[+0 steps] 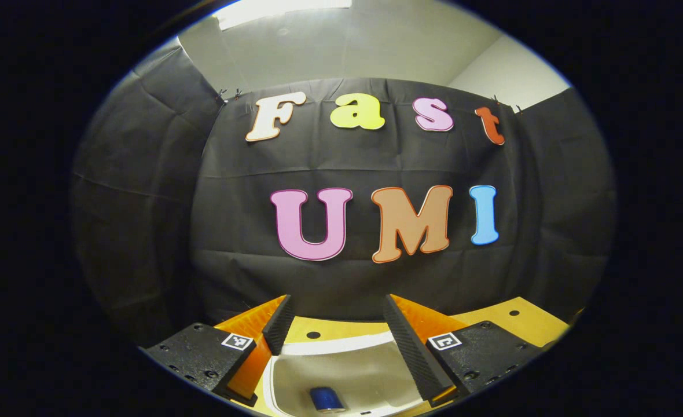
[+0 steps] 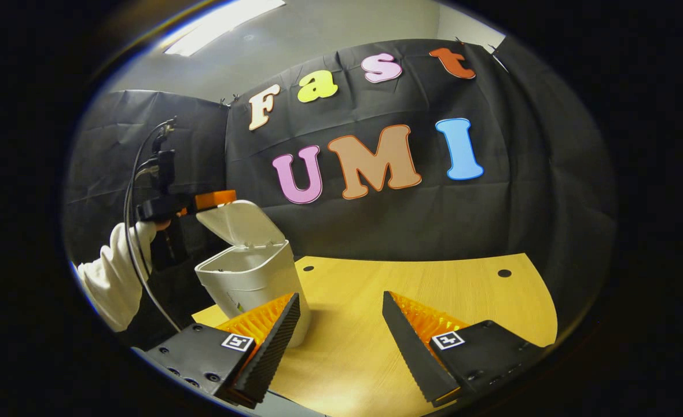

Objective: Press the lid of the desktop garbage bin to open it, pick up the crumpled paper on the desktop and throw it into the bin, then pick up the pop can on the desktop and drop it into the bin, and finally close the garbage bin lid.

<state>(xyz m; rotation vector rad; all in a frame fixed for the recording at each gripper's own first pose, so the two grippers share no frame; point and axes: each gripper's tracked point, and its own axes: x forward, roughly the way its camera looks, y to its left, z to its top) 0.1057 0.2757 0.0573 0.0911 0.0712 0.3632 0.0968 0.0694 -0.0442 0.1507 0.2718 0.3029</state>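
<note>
My left gripper is open and hangs over the white desktop bin, whose mouth lies right beneath its fingers. A blue pop can rests inside on the bin's floor. In the right gripper view the bin stands at the table's left with its lid tilted up and back. The left gripper sits just above and behind that lid, held by a white-sleeved hand. My right gripper is open with nothing between its fingers, low over the table to the right of the bin.
The yellow wooden table stretches right of the bin to a curved far edge with small dark holes. Black cloth walls close in behind and at the sides. Cables trail from the left gripper.
</note>
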